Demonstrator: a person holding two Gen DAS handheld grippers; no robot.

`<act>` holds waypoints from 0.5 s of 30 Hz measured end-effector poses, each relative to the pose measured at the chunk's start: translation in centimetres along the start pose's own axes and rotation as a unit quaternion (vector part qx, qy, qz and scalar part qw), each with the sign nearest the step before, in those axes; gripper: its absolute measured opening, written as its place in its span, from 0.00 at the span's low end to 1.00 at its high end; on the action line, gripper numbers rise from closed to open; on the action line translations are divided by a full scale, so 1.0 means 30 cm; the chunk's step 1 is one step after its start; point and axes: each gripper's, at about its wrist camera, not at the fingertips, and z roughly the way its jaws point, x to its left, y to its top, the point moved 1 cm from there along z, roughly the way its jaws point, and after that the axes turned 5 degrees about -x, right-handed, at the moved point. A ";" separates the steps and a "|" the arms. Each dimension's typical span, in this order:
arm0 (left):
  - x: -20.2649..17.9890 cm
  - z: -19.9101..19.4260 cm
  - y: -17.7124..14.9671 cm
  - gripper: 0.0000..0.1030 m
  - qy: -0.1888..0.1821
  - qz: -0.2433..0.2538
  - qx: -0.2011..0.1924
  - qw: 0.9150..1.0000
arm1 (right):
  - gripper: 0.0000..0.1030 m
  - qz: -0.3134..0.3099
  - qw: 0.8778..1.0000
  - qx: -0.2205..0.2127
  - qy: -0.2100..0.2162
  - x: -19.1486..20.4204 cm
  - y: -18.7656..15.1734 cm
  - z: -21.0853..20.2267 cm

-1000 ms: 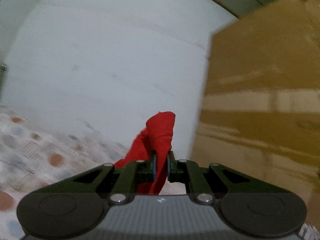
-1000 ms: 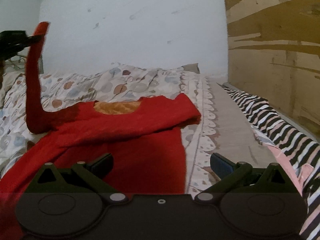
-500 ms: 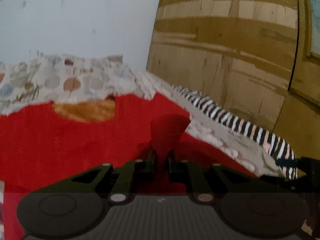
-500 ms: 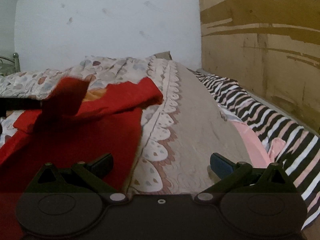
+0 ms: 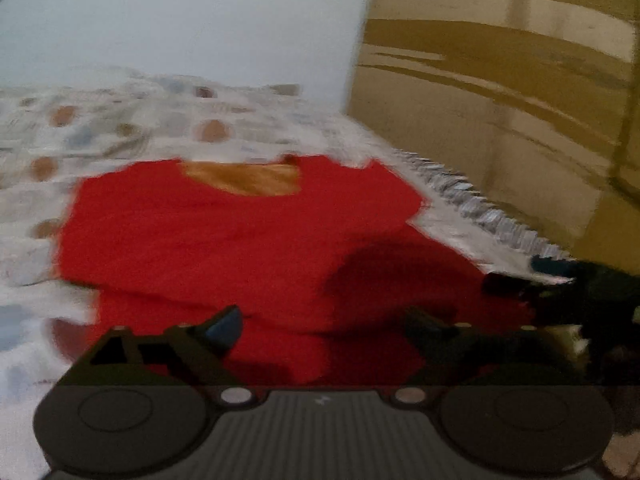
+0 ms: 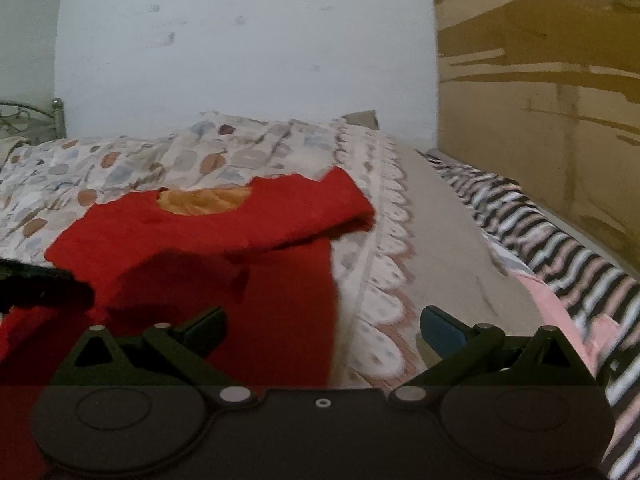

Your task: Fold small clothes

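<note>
A red long-sleeved top (image 5: pixel 240 240) with an orange inner collar (image 5: pixel 244 178) lies flat on the bed, and one sleeve is folded across its body (image 6: pixel 180 276). My left gripper (image 5: pixel 322 320) hovers low over the top's lower half. Its jaws are opening wide and nothing is between them. In the right wrist view that gripper's dark finger (image 6: pixel 40 288) shows at the left edge. My right gripper (image 6: pixel 322 320) stands open over the top's right edge and the bedspread, holding nothing. It also shows at the right (image 5: pixel 560 280) of the left wrist view.
The bed has a patterned bedspread (image 6: pixel 160 160) with a scalloped border. A black-and-white striped cloth (image 6: pixel 560 248) and a pink garment (image 6: pixel 560 308) lie along the right side. A brown wooden panel (image 6: pixel 540 80) stands right, and a metal bed frame (image 6: pixel 56 116) far left.
My left gripper came down from high up with the red sleeve pinched, carried it over the top, then opened and let it go. The right gripper stayed open.
</note>
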 end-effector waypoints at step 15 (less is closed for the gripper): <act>0.384 0.073 0.027 0.97 0.271 -0.037 -0.014 0.962 | 1.00 -0.114 0.990 0.078 0.042 0.265 0.058 0.289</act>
